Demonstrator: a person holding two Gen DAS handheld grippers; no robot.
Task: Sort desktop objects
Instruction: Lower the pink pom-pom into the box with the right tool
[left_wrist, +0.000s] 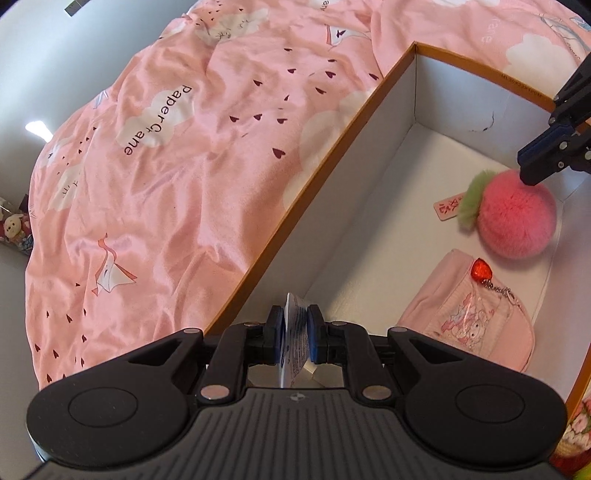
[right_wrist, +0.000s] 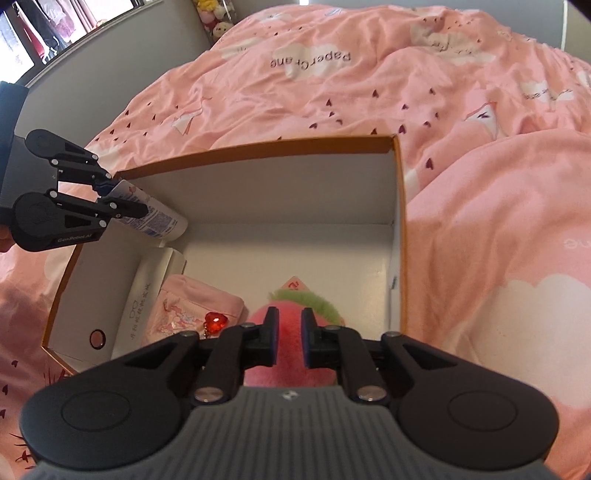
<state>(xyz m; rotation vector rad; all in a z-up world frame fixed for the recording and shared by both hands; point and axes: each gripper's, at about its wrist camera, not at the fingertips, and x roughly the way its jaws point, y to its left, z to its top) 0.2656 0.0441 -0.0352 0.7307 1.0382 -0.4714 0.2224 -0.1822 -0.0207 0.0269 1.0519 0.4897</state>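
While left tool (left_wrist: 295, 334) clamps a tube (right_wrist: 155, 216) whose full length only right view shows, right tool (right_wrist: 287, 338) parted around pink pompom (left_wrist: 515, 218), white box (right_wrist: 122, 295) hidden from left view.

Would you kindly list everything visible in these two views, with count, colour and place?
box: one, white inside with an orange rim, on the bedding
bedding: one, pink with white clouds, under the box
plush ball: one, pink with green tuft, inside the box
pouch: one, pale pink with a red heart charm, inside the box
white carton: one, white, against the box wall
tube: one, white with blue print, held above the box
left claw: one, black, clamped on the tube
right claw: one, black, jaws apart around the plush ball
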